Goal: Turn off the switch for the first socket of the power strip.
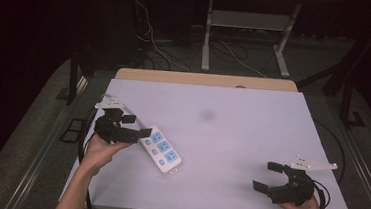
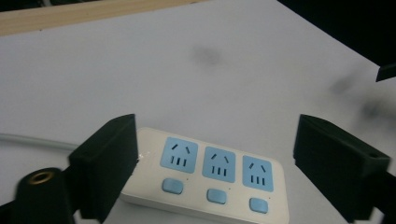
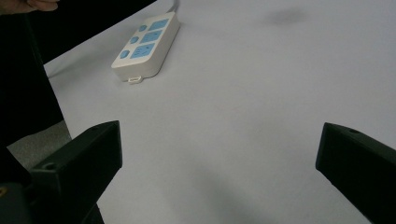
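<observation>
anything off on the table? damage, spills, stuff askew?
No damage or spill. The power strip lies flat but askew to the table edges, near the left side. A dark smudge marks the sheet mid-table, with fainter ones in the left gripper view. Left tool is open around the strip, not gripping.

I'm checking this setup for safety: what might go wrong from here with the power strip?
The left tongs stand open right at the power strip, one jaw beside its end; a careless move might knock or slide it. Its cord trails off towards the table edge, so a tug there might drag the strip.
</observation>
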`<action>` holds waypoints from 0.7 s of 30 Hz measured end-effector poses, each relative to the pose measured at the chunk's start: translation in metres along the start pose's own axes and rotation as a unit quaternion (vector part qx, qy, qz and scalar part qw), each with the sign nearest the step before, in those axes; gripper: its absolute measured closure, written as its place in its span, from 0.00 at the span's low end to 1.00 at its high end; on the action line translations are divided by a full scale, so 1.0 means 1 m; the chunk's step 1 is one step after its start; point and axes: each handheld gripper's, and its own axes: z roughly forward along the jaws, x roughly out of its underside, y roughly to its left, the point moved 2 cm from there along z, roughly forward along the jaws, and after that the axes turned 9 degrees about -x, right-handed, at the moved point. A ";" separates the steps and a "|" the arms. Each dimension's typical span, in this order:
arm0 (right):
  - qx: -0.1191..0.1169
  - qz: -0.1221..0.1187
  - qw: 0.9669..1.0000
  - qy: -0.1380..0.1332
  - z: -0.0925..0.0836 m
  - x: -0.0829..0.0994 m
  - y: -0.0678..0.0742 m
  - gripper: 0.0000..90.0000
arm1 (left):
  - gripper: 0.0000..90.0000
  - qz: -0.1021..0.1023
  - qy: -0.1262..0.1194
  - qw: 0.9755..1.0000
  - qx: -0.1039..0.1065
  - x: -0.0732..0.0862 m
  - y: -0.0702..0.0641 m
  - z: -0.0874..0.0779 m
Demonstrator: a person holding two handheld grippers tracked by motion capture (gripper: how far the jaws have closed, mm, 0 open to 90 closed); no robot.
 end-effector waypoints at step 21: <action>-0.002 -0.002 1.000 0.002 0.001 0.000 0.001 0.00 | 0.00 0.008 -0.033 0.999 0.014 0.037 -0.030 -0.006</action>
